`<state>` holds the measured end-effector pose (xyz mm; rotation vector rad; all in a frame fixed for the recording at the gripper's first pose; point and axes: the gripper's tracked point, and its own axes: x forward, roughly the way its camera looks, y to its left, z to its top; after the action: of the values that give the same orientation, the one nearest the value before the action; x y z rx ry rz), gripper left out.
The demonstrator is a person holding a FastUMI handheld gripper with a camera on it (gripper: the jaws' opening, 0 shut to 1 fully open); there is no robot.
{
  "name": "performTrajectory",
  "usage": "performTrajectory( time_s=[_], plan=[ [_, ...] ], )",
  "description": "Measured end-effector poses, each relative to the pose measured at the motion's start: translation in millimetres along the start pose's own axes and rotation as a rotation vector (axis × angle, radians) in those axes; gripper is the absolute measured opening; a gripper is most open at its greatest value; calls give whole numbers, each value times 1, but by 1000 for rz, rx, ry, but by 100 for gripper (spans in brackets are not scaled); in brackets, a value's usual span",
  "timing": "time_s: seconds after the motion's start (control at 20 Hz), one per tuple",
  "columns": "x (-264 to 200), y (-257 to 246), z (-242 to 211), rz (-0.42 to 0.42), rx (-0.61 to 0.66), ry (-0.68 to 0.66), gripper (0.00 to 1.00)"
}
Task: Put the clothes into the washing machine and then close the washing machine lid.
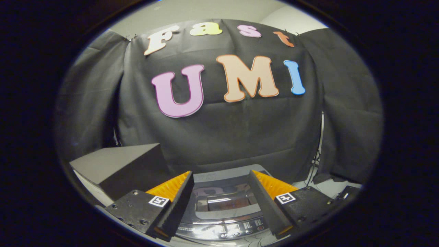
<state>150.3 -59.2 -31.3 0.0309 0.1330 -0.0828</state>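
While the hand-held gripper (221,202) hangs wide apart and empty, the washer (223,219) sits low in the middle, lid down. No clothes here; a grab could miss.

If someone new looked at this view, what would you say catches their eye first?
First the tongs, open with nothing between the fingers. Seen through that gap, just below and ahead, is the grey top-loading washing machine, its glossy lid down and a row of buttons along the near edge. Beside the washer, past one finger, stands a dark grey box, with the black cloth wall behind everything.
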Motion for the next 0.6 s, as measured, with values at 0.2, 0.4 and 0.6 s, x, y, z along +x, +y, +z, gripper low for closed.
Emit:
performTrajectory(
  time_s=[0.2, 0.4, 0.6],
  plan=[
    [-53, 0, 13, 54, 17, -42, 97],
    [-96, -3, 23, 88, -18, -86, 97],
    [-131, -2, 26, 115, -47, -140, 97]
  ],
)
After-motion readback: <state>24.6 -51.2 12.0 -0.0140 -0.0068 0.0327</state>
